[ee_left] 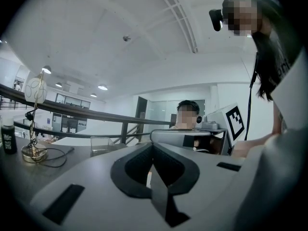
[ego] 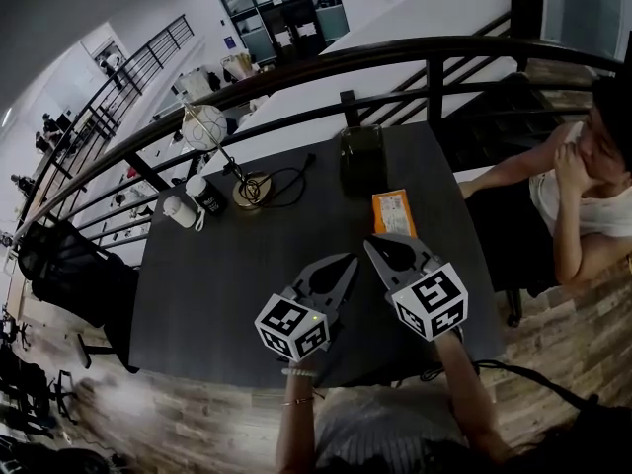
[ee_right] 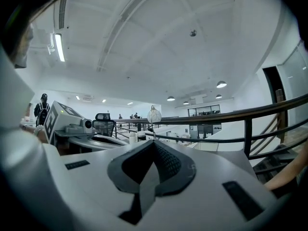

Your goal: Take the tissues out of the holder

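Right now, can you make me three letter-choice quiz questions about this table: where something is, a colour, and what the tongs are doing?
1. Where on the table is the lamp?
A) near right corner
B) far left
C) middle

2. What colour is the flat packet?
A) orange
B) green
C) blue

3. The right tongs are:
A) wide open
B) gripping the packet
C) shut, empty

Answers:
1 B, it stands at the far left edge.
2 A, the head view shows it orange.
3 C, the jaws meet with nothing between them.
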The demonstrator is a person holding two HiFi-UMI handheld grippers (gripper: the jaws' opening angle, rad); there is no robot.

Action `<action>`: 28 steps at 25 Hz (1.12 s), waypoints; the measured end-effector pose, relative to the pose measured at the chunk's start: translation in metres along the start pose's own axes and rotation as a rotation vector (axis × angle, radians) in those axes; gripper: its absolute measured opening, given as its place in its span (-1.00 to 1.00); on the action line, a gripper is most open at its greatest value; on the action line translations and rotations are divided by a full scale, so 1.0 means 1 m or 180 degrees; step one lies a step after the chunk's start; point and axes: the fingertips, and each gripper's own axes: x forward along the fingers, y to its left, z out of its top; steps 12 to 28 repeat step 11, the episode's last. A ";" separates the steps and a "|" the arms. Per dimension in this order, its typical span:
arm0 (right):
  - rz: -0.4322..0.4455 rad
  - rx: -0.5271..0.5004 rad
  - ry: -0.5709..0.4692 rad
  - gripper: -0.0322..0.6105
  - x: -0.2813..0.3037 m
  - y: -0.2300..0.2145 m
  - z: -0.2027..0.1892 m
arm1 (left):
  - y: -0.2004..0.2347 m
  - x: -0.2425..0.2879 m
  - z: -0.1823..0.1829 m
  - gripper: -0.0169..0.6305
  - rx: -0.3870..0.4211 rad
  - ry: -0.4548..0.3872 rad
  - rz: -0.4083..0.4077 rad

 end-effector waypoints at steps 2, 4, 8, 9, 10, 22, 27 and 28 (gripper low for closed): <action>0.0023 -0.0005 -0.0032 -0.86 0.000 0.001 0.002 | 0.001 -0.001 0.002 -0.92 0.0022 -0.0016 0.0014; 0.0047 -0.0010 -0.0059 -0.86 0.001 0.002 0.004 | 0.003 -0.003 0.004 -0.92 0.0040 -0.0025 0.0040; 0.0079 -0.0020 -0.0064 -0.86 0.000 0.003 0.004 | 0.006 -0.006 0.009 -0.92 0.0053 -0.0056 0.0084; 0.0083 -0.0019 -0.0062 -0.86 0.000 0.003 0.004 | 0.006 -0.006 0.010 -0.92 0.0054 -0.0063 0.0093; 0.0087 -0.0018 -0.0062 -0.86 -0.001 0.002 0.004 | 0.006 -0.006 0.011 -0.92 0.0055 -0.0070 0.0100; 0.0090 -0.0017 -0.0062 -0.86 -0.002 0.002 0.004 | 0.005 -0.005 0.012 -0.92 0.0057 -0.0077 0.0107; 0.0090 -0.0017 -0.0062 -0.86 -0.002 0.002 0.004 | 0.005 -0.005 0.012 -0.92 0.0057 -0.0077 0.0107; 0.0090 -0.0017 -0.0062 -0.86 -0.002 0.002 0.004 | 0.005 -0.005 0.012 -0.92 0.0057 -0.0077 0.0107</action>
